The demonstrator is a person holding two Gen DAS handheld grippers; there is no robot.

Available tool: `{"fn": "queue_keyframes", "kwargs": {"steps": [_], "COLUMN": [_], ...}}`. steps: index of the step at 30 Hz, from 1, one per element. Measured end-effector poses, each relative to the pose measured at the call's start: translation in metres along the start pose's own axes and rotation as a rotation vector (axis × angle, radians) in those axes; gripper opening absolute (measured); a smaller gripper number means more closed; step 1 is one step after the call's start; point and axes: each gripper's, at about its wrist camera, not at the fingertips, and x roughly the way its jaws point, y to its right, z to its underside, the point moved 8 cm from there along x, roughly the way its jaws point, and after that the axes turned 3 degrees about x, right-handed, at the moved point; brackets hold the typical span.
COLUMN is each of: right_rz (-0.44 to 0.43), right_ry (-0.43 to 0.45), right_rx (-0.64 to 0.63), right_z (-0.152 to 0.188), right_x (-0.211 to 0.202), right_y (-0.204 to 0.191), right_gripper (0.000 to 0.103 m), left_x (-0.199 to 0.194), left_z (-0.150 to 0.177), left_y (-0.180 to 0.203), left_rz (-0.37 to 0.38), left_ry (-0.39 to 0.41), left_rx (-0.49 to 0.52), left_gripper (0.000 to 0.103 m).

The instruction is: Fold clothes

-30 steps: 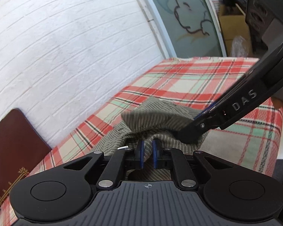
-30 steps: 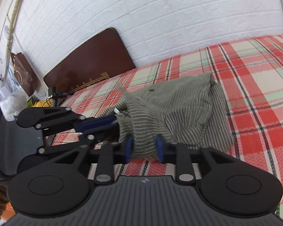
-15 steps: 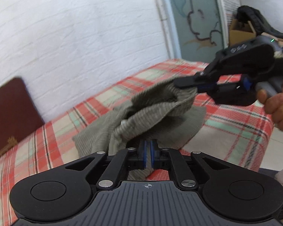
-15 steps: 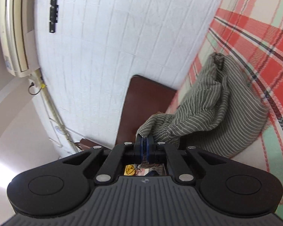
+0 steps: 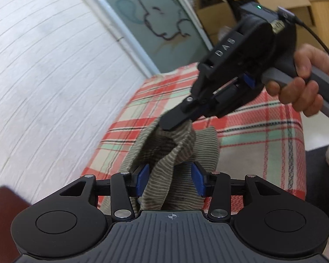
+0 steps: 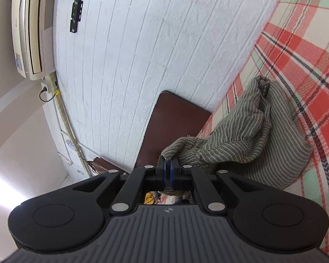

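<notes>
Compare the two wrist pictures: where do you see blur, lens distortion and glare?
Left wrist view: the white brick wall is smeared by motion blur, while the striped garment stays fairly sharp. Right wrist view: sharp throughout, but fisheye bends the brick courses and plaid bedcover; a washed-out bright patch sits at the lower left edge.

I see open room on the plaid cover (image 5: 261, 131) to the right of the shirt (image 5: 164, 153). The white wall (image 5: 54, 87) blocks the left side. My right gripper (image 5: 175, 123) sits just past the shirt, in my way.
</notes>
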Motion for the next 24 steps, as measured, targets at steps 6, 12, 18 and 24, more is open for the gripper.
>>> {"fn": "queue_keyframes", "kwargs": {"steps": [6, 12, 18, 24], "right_rz": [0.012, 0.048, 0.066, 0.040], "right_ry": [0.011, 0.007, -0.038, -0.071], "right_rx": [-0.016, -0.022, 0.014, 0.227], "right_z": [-0.001, 0.002, 0.009, 0.012], "right_x": [-0.001, 0.000, 0.009, 0.012], "right_y": [-0.003, 0.002, 0.001, 0.005], "right_gripper": [0.004, 0.007, 0.020, 0.042], "left_x": [0.027, 0.009, 0.000, -0.002], "left_z": [0.004, 0.005, 0.010, 0.008], "left_y": [0.004, -0.012, -0.011, -0.003], "left_rz": [-0.103, -0.301, -0.502, -0.609], "left_ry": [-0.081, -0.009, 0.003, -0.006], "left_rx": [0.038, -0.221, -0.344, -0.316], "left_gripper": [0.007, 0.000, 0.000, 0.000]}}
